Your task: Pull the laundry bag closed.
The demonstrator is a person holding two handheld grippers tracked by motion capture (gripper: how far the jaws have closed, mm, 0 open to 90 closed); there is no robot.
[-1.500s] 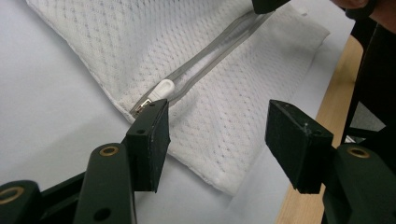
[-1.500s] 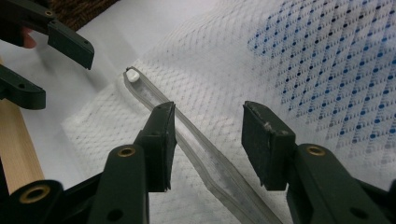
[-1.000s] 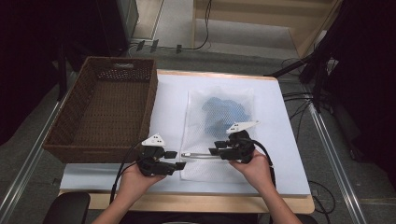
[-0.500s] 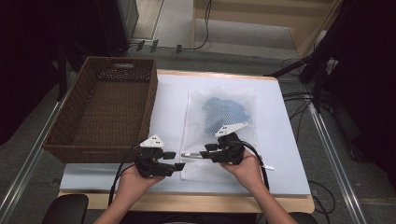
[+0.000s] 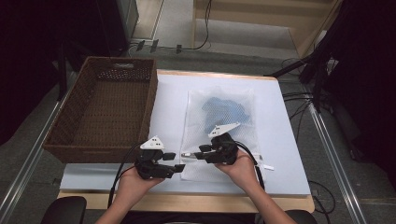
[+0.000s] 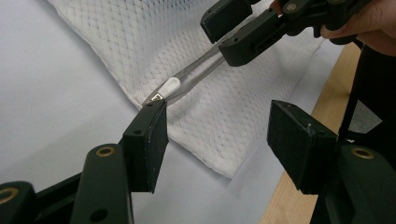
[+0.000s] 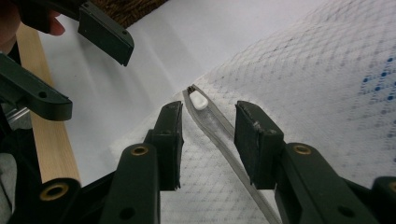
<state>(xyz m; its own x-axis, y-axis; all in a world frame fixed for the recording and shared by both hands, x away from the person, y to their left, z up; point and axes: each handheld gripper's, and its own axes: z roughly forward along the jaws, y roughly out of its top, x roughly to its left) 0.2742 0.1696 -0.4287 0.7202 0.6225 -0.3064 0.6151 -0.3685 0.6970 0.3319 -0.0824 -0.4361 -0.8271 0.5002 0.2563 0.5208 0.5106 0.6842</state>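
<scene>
- The right tongs [image 7: 208,142] have just been closing; their 2 black jaws straddle the grey zipper strip [image 7: 219,135] without pressing on it, the gap half wide.
- Just ahead of those jaws lies the white zipper pull [image 7: 199,100], at the strip's end near the bag's corner.
- The left tongs [image 6: 217,142] stand open and grip nothing; 1 jaw tip sits right beside the pull, and the bag's corner lies between the jaws.
- The mesh laundry bag [image 5: 219,126] is white, fine-netted and flat, with something blue showing through its far half.
- It lies mid-desk on the pale desk [image 5: 280,140], its near edge towards the person's hands.
- A brown wicker basket [image 5: 105,109] stands at the desk's left, well apart from the bag.
</scene>
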